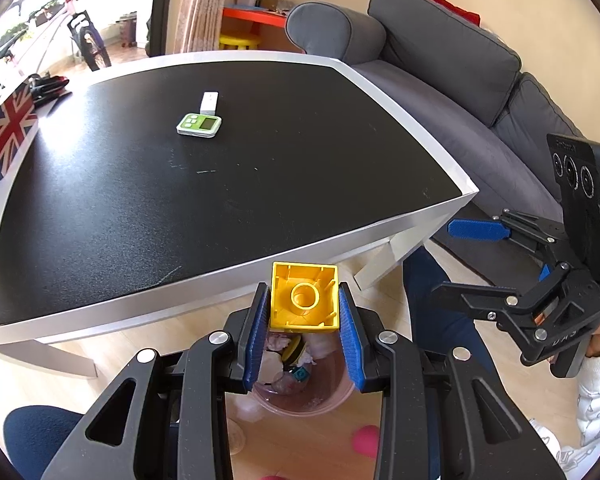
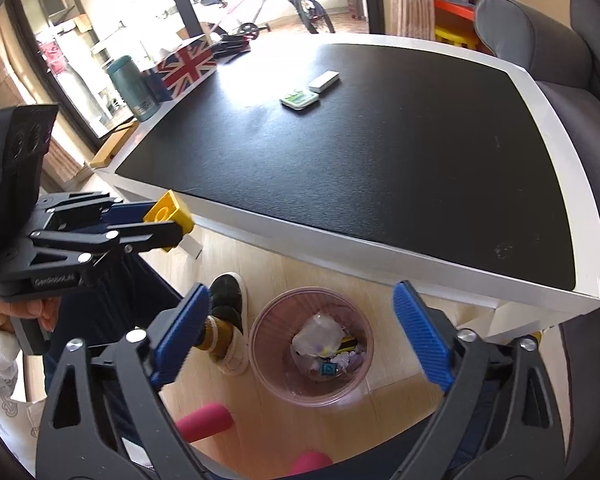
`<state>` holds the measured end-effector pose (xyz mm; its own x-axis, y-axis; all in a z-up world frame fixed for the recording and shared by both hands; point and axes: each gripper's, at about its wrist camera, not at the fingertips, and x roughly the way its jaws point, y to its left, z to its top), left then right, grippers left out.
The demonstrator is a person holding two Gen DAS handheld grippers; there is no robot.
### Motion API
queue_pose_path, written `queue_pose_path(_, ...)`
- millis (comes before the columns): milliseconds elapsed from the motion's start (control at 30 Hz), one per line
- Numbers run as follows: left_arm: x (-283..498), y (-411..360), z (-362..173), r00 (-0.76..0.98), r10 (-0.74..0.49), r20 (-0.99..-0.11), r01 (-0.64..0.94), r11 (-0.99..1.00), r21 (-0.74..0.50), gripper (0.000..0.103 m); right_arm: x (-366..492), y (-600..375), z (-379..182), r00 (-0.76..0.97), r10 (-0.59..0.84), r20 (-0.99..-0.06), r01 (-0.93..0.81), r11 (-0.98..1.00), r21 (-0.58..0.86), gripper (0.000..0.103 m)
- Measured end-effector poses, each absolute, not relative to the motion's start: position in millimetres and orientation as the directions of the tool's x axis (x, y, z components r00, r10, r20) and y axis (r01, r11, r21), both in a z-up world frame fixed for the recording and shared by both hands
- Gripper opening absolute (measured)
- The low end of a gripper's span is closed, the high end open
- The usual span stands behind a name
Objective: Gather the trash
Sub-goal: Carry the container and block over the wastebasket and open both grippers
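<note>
Left gripper [image 1: 304, 312] clamps yellow brick [image 1: 304, 298] above trash bin [image 1: 332, 398] (for dropping); right gripper [image 2: 300, 332] wide, empty.

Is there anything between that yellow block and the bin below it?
No. In the left wrist view the yellow block, clamped in the left tool, hangs over the trash bin with only open air between.

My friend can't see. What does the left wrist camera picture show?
The left gripper pinches a yellow plastic toy brick, hollow side showing, above a clear pinkish trash bin with rubbish inside. Behind sits a black-topped white table with a small green timer; the right gripper is open at the right.
</note>
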<state>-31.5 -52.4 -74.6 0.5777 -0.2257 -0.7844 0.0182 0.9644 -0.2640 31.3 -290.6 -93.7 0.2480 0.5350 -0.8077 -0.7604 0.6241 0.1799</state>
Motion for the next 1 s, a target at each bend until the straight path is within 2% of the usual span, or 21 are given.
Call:
queue_pose_path(167, -31, -55, -77, 0.572, -0.232, -0.787, 0.024, 0.963, -0.267, 0.033, 33, -293, -95, 0.253, 0.529, -0.81, -0.748, 0.638, 0.182, 0.096)
queue_pose_path(900, -27, -70, -83, 0.552, -0.258, -0.793, 0.057, 0.961, -0.272, 0.033, 41, -308, -83, 0.286, 0.543, -0.79, -0.72, 0.665, 0.197, 0.096)
queue_pose_path(967, -27, -71, -81, 0.558, -0.256, -0.79, 0.059, 0.961, -0.27, 0.035, 42, -309, -82, 0.29, 0.543, -0.788, -0.718, 0.668, 0.196, 0.096)
queue_pose_path(1000, -26, -71, -81, 0.559, -0.257, -0.788, 0.06, 0.961, -0.271, 0.049, 42, -310, -81, 0.292, 0.544, -0.787, -0.717, 0.669, 0.196, 0.096)
